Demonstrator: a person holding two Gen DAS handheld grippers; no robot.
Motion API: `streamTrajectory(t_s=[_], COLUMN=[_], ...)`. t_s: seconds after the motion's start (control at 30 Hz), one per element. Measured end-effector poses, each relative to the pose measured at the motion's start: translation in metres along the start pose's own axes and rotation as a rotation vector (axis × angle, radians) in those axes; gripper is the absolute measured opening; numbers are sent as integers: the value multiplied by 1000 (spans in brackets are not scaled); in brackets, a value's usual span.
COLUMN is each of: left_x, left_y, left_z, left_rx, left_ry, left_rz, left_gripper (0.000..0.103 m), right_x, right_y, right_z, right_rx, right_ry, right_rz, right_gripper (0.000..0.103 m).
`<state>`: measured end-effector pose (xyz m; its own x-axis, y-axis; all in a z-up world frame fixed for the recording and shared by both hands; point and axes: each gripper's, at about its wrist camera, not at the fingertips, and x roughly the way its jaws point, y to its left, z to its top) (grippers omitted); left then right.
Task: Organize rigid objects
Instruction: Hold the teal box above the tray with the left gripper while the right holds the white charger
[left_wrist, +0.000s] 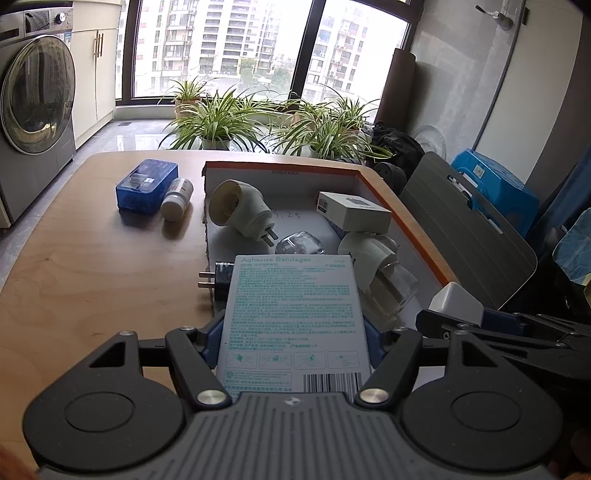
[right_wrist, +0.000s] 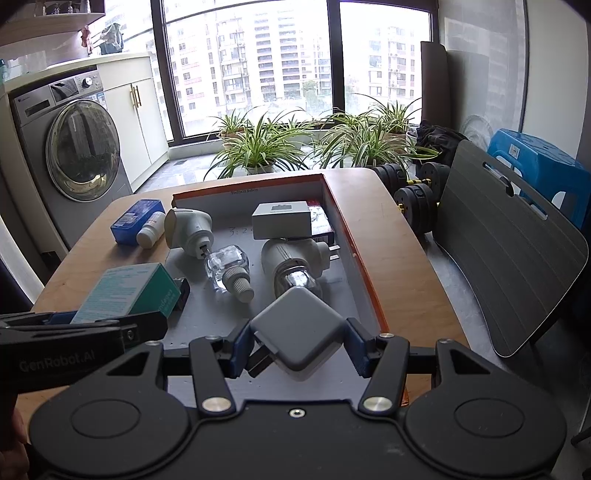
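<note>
The bandage box (left_wrist: 293, 321) sits clamped in the left gripper (left_wrist: 291, 347), above the near edge of the shallow cardboard tray (left_wrist: 402, 206). The right gripper (right_wrist: 299, 347) grips a grey charger (right_wrist: 297, 328) by its corners over the same tray. A blue case (left_wrist: 146, 184) and a pill bottle (left_wrist: 177, 199) lie on the wooden table (left_wrist: 92, 277) to the tray's left.

A pale cardboard bandage box (left_wrist: 293, 317) carries teal print and a black barcode, with a teal side panel. The shallow cardboard tray (right_wrist: 365, 273) has an orange rim and grey floor. A translucent blue plastic case (left_wrist: 146, 184) sits on the light wooden table (left_wrist: 92, 280).
</note>
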<state>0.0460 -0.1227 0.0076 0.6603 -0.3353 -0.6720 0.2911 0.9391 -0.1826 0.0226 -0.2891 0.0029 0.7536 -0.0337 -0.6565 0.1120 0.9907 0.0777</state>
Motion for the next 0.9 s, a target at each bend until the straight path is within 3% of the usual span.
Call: streamTrajectory(t_s=[0.9], left_x=[8], left_y=[2], left_z=[-1], left_rx=[-4], left_ry=[18], left_rz=[3], left_gripper=[72], right_x=[10], right_y=[0], right_z=[-2], right_rx=[4], right_ry=[22], right_rz=[5], right_gripper=[65])
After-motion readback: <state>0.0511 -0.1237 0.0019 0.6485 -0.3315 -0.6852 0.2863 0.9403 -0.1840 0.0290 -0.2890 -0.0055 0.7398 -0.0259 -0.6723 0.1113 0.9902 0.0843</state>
